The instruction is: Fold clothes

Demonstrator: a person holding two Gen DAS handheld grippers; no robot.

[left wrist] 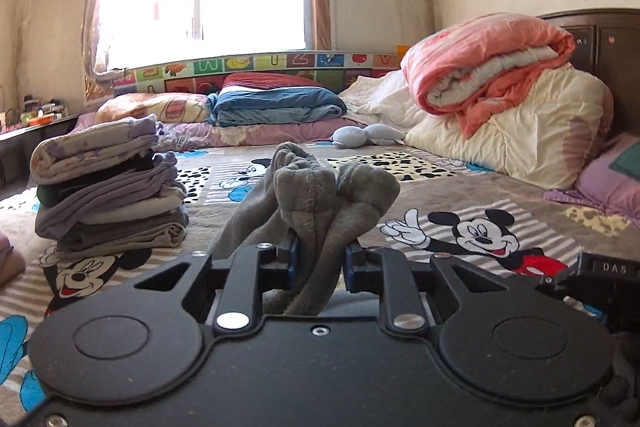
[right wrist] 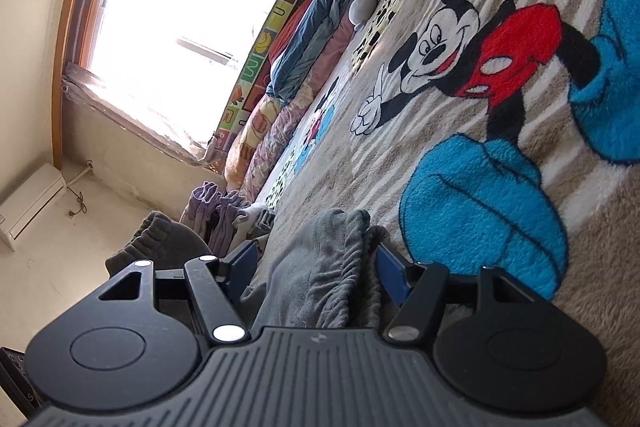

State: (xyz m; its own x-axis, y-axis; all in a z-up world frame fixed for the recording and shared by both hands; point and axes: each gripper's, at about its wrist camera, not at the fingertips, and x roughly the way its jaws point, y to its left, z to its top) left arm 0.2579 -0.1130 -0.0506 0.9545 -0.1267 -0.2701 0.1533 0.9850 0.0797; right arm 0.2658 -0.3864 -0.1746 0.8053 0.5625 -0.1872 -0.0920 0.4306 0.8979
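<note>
A grey fleece garment (left wrist: 316, 187) stands bunched up between the pads of my left gripper (left wrist: 320, 255), which is shut on it above the cartoon-mouse blanket (left wrist: 480, 195). In the right wrist view, which is rolled sideways, the garment's gathered waistband (right wrist: 324, 243) fills the gap of my right gripper (right wrist: 316, 261). Its jaws stand fairly wide and press on the thick cloth. Another dark grey part of the garment (right wrist: 160, 239) hangs to the left. A corner of the right gripper's body (left wrist: 600, 275) shows at the right edge of the left wrist view.
A stack of folded clothes (left wrist: 108, 187) sits on the bed at the left. Rolled pink and cream quilts (left wrist: 500, 83) lie by the headboard, blue bedding (left wrist: 276, 103) under the window, and a pale soft toy (left wrist: 368, 135) between them.
</note>
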